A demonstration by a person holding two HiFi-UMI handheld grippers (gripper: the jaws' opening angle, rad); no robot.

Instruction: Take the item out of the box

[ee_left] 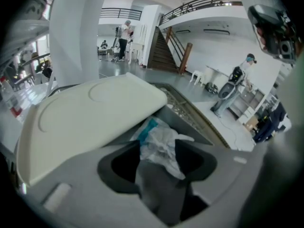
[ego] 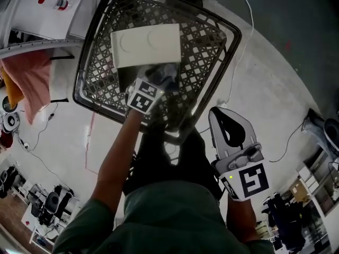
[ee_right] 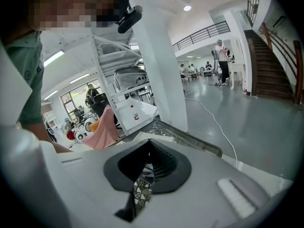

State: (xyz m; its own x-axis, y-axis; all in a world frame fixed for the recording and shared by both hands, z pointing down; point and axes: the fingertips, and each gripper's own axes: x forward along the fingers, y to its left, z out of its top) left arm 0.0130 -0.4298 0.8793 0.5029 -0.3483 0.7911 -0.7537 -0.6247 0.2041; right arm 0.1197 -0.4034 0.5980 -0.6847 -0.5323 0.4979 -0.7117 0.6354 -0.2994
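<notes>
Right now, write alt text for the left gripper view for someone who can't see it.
The left gripper, jaws open, frames a crumpled white and teal item inside a grey box, under its tilted white lid. Stairs rise in the background.

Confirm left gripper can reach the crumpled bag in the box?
Likely yes. The lid is tipped up, the left gripper sits at the box opening with jaws apart, and the bag lies uncovered right at the gap between them.
</notes>
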